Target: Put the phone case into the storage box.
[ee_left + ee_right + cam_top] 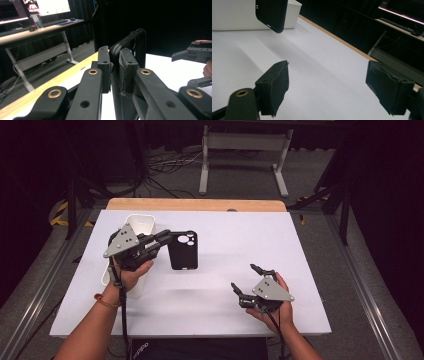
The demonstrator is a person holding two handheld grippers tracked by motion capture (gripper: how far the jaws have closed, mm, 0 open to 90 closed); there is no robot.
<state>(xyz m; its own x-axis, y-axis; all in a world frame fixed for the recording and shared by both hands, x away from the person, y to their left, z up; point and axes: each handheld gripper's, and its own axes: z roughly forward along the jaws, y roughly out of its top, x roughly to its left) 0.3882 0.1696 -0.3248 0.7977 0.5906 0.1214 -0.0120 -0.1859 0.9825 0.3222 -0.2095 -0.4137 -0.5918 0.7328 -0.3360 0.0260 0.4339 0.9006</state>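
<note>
A white-covered table [210, 285] carries a long white tray [142, 224] at its left side. Just right of the tray, a black phone case [183, 250] hangs above the table, its edge clamped in the left gripper [165, 237]. Well apart, near the front right, the right gripper [246, 279] has its 2 jaws spread wide with nothing between them.
</note>
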